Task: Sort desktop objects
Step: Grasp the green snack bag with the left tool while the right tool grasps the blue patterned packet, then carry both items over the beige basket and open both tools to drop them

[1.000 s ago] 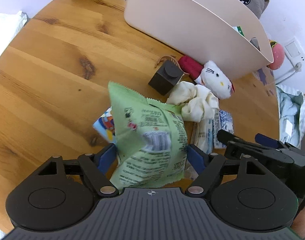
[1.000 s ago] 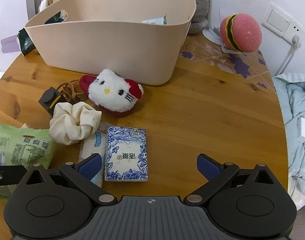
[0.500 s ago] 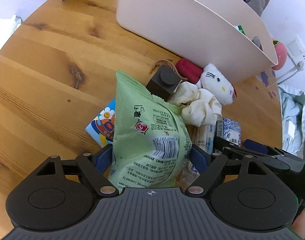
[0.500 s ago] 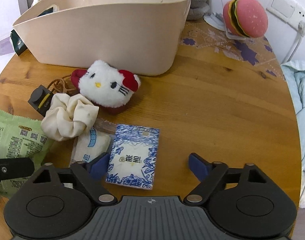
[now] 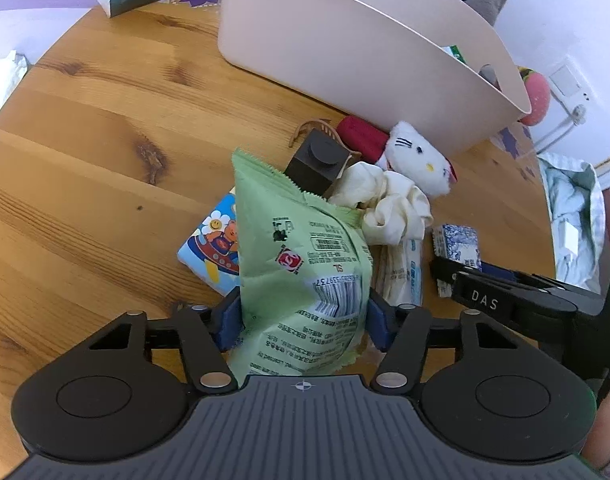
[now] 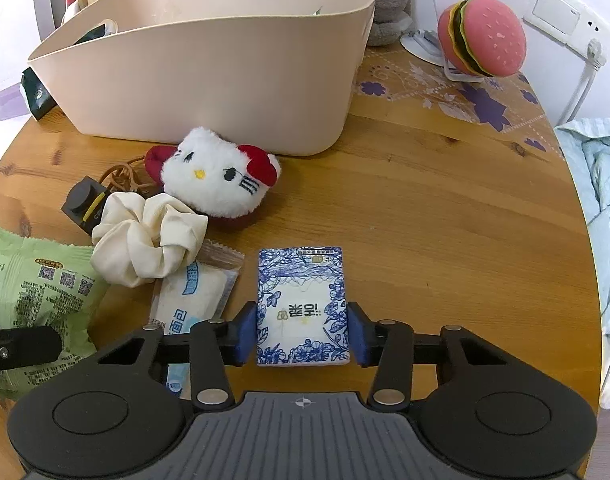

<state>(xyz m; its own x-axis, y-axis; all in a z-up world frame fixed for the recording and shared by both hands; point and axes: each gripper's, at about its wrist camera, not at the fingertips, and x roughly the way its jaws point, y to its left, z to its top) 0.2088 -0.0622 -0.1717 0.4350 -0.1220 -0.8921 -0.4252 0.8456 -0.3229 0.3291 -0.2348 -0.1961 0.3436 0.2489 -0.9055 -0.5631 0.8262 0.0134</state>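
Note:
My left gripper (image 5: 303, 322) is closing, its blue pads pressing both sides of a green snack bag (image 5: 297, 256) that stands up from the wooden table. My right gripper (image 6: 301, 334) is closing too, with its pads against the sides of a blue-and-white tissue pack (image 6: 303, 300) lying flat on the table. A beige bin (image 6: 209, 80) stands at the back. The right gripper's body shows at the right of the left wrist view, beside the bag.
Between the grippers lie a cream scrunchie (image 6: 145, 236), a white cat plush (image 6: 221, 176), a dark block (image 6: 83, 200), a wet-wipe packet (image 6: 193, 296) and a cartoon pack (image 5: 213, 248). A burger toy (image 6: 485, 36) sits back right; bedding lies beyond the table's right edge.
Both grippers' jaws have narrowed. The left pads now squeeze the green bag. The right gripper shifted so the tissue pack sits centred between its pads, which now touch it.

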